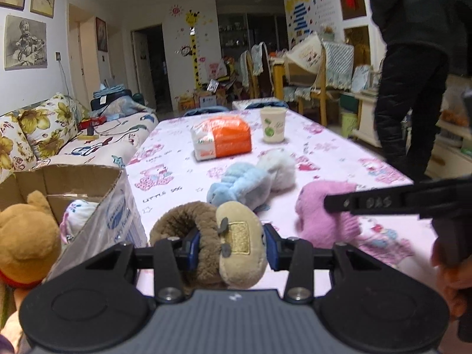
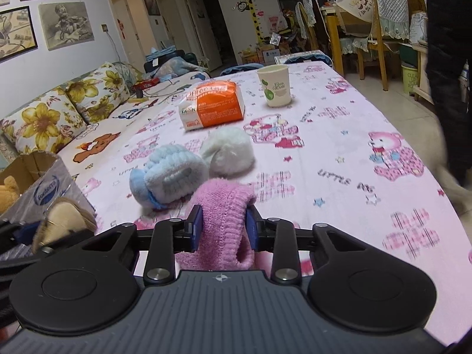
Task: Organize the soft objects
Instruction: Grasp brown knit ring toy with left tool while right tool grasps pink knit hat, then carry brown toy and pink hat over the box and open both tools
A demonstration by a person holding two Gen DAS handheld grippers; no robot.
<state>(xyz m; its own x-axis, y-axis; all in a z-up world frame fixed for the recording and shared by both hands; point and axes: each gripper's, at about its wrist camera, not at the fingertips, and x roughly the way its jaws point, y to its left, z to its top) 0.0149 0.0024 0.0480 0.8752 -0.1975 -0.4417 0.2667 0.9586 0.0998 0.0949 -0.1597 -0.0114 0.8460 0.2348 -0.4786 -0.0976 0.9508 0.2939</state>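
**Both grippers loaded, box on the left**

The left gripper (image 1: pixel 230 244) pinches a brown-and-tan plush (image 1: pixel 212 242) beside the cardboard box (image 1: pixel 88 183); carry it over the rim before releasing. The right gripper (image 2: pixel 224 227) squeezes the pink sock (image 2: pixel 224 215) on the table (image 2: pixel 339 153); lift it straight up, clear of 2 neighbouring socks.

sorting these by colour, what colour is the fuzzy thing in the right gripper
Pink; the fuzzy knit item shows best in the right wrist view.
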